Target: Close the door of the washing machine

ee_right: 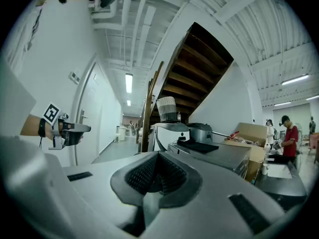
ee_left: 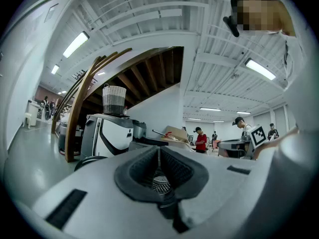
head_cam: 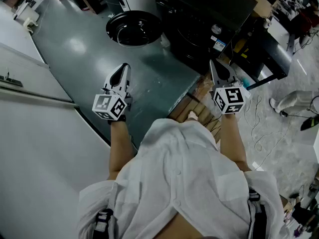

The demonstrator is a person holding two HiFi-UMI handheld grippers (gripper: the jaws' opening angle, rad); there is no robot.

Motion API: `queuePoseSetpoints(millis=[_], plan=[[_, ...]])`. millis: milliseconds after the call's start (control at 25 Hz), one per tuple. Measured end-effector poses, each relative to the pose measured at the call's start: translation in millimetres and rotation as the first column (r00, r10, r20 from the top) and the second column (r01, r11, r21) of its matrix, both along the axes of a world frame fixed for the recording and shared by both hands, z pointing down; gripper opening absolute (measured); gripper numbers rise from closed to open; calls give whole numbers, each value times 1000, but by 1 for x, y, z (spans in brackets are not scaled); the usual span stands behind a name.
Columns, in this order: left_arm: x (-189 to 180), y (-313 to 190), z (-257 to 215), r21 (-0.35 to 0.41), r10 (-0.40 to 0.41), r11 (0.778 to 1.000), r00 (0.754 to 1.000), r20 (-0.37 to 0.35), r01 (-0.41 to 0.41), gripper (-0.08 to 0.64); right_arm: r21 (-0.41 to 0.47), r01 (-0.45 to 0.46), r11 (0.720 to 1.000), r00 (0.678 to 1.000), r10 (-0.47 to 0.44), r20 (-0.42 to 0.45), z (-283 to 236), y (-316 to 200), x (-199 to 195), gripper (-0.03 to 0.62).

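Observation:
The dark washing machine (head_cam: 199, 24) stands ahead of me, its round black door (head_cam: 133, 28) swung open to the left over the grey floor. My left gripper (head_cam: 121, 74) is held level, short of the door, its jaws shut with nothing between them (ee_left: 158, 164). My right gripper (head_cam: 219, 72) hovers near the machine's front right corner, likewise shut and holding nothing (ee_right: 158, 171). In the right gripper view the machine's dark top (ee_right: 219, 154) lies just beyond the jaws. The door's rim (ee_left: 88, 162) peeks over the housing in the left gripper view.
A white appliance (ee_left: 107, 133) with a woven basket (ee_left: 114, 99) on top stands behind the washer. A white wall (head_cam: 30, 123) runs along the left, a wooden staircase (ee_right: 199, 68) rises overhead, cables (head_cam: 264, 128) lie on the floor at right, and people (ee_left: 200, 139) work at benches far off.

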State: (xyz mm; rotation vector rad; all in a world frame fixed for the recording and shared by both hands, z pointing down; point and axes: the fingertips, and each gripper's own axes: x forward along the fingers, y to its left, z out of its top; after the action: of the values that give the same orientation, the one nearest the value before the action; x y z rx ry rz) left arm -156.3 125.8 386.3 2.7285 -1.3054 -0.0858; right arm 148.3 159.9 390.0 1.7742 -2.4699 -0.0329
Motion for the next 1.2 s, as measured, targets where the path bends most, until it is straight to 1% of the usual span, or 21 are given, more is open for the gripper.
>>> queuePoseSetpoints(millis=[280, 520, 920, 1200], plan=[[0, -3, -1, 2, 1, 1000, 1000, -3, -1, 23, 2, 1, 1000, 1000, -1, 1, -1, -4, 0, 26], [-2, 1, 2, -4, 7, 1000, 1000, -5, -7, 23, 26, -4, 1000, 998, 2, 64, -6, -1, 1, 28], [-11, 11, 5, -4, 7, 1000, 1000, -4, -7, 25, 14, -19, 1000, 999, 18, 37, 1, 4, -7, 29], [-10, 8, 19, -25, 20, 999, 1000, -11, -20, 25, 4, 3, 1000, 998, -3, 58, 9, -2, -14, 31]])
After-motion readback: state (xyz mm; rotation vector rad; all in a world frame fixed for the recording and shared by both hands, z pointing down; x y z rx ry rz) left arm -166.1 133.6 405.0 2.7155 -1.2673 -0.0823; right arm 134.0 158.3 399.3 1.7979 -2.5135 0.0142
